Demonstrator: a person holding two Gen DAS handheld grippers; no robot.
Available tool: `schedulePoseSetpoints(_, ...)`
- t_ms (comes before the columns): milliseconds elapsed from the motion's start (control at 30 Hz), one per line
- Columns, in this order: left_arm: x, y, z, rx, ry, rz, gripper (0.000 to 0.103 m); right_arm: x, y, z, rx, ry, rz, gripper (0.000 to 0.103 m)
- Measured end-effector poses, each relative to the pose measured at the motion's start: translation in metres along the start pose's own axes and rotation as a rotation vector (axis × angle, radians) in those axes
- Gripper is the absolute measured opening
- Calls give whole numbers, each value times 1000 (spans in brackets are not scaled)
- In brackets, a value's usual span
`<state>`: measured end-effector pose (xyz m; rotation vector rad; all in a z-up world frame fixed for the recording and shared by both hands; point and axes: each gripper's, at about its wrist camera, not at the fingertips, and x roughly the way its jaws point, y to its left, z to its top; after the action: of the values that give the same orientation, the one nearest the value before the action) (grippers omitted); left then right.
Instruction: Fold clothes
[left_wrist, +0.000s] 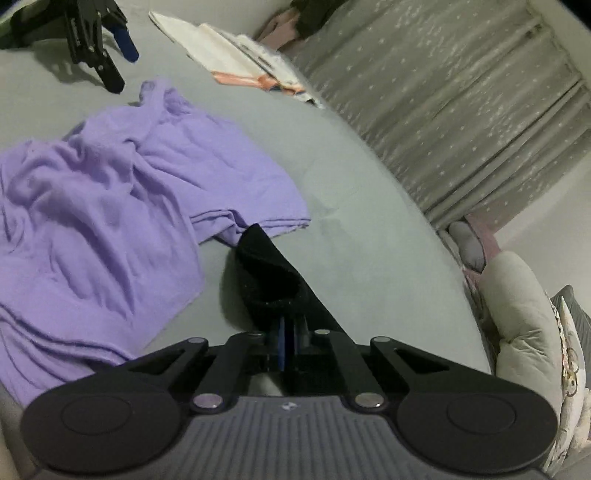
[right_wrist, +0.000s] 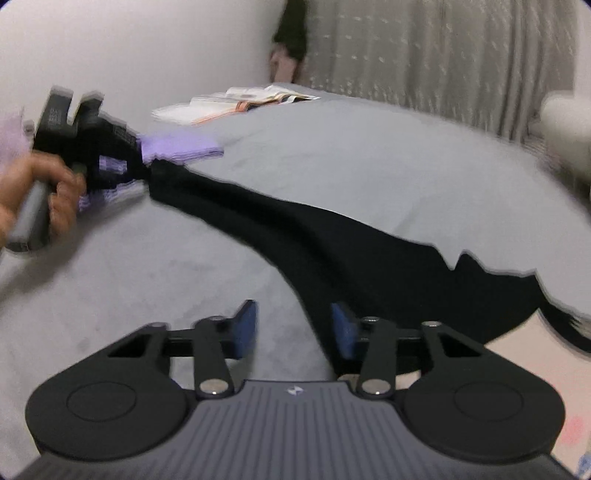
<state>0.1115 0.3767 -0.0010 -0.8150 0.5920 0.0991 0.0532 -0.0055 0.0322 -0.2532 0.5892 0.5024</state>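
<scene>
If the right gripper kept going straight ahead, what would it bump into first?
Probably the black garment: it lies right in front of the right gripper, whose jaws stand apart. The grey bed is just beneath, though depth is unclear.

Dim, flat indoor light is washing over the grey bed sheet (left_wrist: 351, 206), and my left view is bending the pale star-dotted curtain (left_wrist: 461, 103) at its rim. My right view is smearing with motion blur: the black cloth's (right_wrist: 332, 251) edge is tearing into jagged steps, and my left hand (right_wrist: 40, 192) is blurring.
</scene>
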Motion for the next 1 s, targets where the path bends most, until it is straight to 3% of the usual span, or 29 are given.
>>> schedulePoseSetpoints(200,-15,17,9,-94,-85,-36,2,17,27,3,-174,-4,-90,40)
schedulePoseSetpoints(367,-21,22,13,-121,-95,-53,2,33,24,10,-150,45,-109,7)
schedulePoseSetpoints(600,-45,20,20,-130,-128,-83,2,8,9,14,-47,-5,-13,4)
schedulePoseSetpoints(700,-54,18,19,-121,-126,-61,2,7,7,11,-40,13,11,4)
schedulePoseSetpoints(800,-55,16,16,-81,-126,-12,2,21,13,6,-67,53,19,12)
schedulePoseSetpoints(867,-56,15,14,-63,-130,1,2,19,18,7,-80,35,32,34)
schedulePoseSetpoints(933,-56,16,14,-60,-135,1,2,16,23,9,-85,12,54,45)
schedulePoseSetpoints(1000,-57,17,13,-61,-142,2,2,15,25,11,-73,-7,75,49)
